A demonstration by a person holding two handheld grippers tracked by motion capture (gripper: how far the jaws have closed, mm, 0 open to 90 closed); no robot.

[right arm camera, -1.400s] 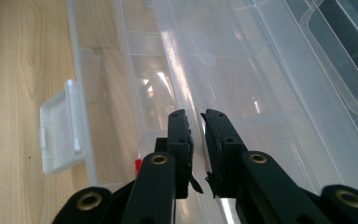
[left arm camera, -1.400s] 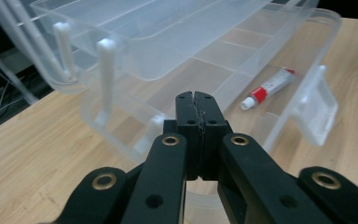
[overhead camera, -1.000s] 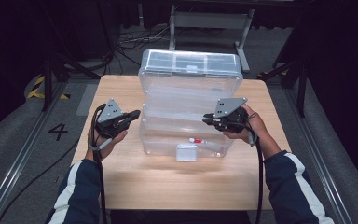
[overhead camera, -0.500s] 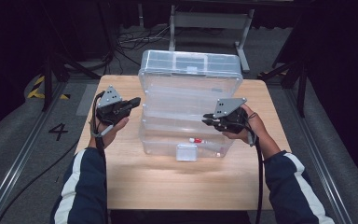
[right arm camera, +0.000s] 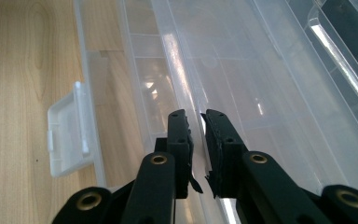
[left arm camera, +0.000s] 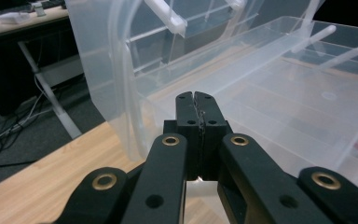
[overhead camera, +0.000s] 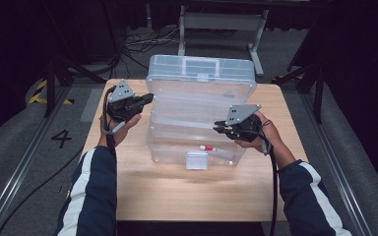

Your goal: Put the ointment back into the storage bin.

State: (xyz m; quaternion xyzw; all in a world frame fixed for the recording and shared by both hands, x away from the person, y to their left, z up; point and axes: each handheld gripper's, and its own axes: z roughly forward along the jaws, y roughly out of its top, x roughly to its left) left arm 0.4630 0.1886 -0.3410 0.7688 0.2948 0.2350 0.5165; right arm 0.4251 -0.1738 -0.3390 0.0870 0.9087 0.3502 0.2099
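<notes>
A clear plastic organizer box [overhead camera: 199, 118] is sitting open at the table's [overhead camera: 177, 196] far edge. The right gripper [right arm camera: 196, 122] is clamping its thin tray rim; the left gripper [left arm camera: 196, 100], jaws together, is hovering at its left side.

Clear glossy plastic storage box [overhead camera: 202, 105], matt black plastic tongs [left arm camera: 196, 112] with brass-coloured rivets, smooth pale wood-grain table [overhead camera: 177, 191]

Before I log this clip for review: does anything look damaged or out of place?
Yes: the right gripper has ragged, torn black pad material on its inner faces, clamped on a thin tray wall of the clear plastic organizer box. A small red-and-white item lies alone in the front compartment.
</notes>
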